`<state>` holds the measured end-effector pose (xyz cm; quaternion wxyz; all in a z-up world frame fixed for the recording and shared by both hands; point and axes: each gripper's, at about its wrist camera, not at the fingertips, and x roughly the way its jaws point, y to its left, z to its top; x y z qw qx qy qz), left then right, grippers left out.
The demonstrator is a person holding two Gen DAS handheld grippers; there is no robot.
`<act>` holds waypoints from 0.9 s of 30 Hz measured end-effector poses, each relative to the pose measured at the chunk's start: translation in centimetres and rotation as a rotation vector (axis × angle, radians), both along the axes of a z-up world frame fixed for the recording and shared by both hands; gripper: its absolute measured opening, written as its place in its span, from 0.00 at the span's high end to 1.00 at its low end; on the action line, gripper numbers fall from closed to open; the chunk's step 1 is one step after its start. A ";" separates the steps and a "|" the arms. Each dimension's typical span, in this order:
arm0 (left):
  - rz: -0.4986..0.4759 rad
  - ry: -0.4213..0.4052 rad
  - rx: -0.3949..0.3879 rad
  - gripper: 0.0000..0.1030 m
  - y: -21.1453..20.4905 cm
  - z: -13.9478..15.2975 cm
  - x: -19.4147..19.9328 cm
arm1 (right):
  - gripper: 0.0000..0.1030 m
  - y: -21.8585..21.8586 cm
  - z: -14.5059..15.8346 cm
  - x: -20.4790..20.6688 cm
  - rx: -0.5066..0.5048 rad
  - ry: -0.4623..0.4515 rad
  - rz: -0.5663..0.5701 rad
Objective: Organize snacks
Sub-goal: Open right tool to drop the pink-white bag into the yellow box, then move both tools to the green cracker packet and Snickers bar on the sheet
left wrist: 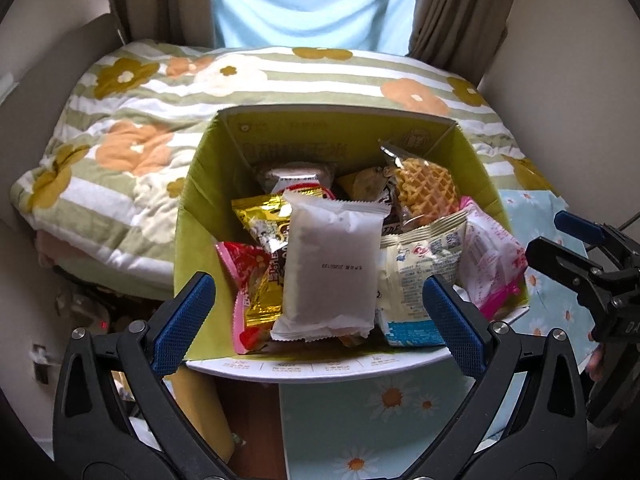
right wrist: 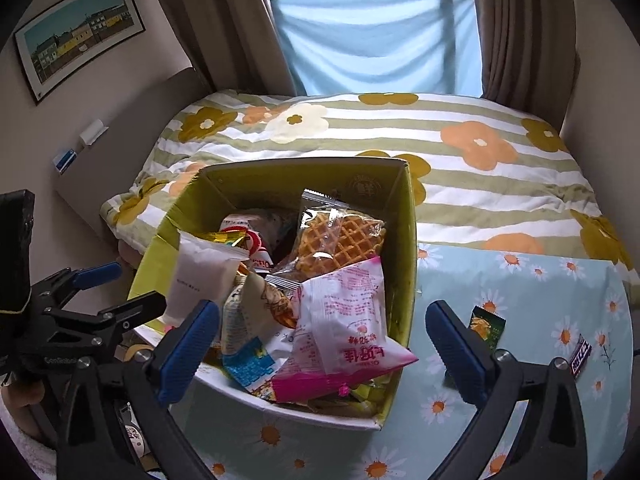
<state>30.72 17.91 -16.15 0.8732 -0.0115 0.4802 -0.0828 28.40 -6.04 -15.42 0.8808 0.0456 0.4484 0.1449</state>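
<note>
Looks like you're mid-loading: both your left gripper and right gripper hang wide and empty over the stuffed snack box, so next swing right for the green packet on the worktop.

Box heaped with snack packets to rim — no gap inside. Daisy cloth right of box open — only two small packets there.
</note>
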 end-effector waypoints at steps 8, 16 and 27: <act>-0.090 -0.043 -0.029 0.00 -2.7 1.6 -0.3 | 0.00 -2.7 2.7 -2.8 -0.033 -0.059 -0.087; -0.191 -0.094 -0.052 0.01 -8.2 3.3 -1.2 | 0.00 -7.8 4.8 -5.5 -0.069 -0.109 -0.202; -0.284 -0.113 -0.045 0.01 -21.4 3.5 -2.7 | 0.00 -18.6 4.9 -7.2 -0.086 -0.137 -0.304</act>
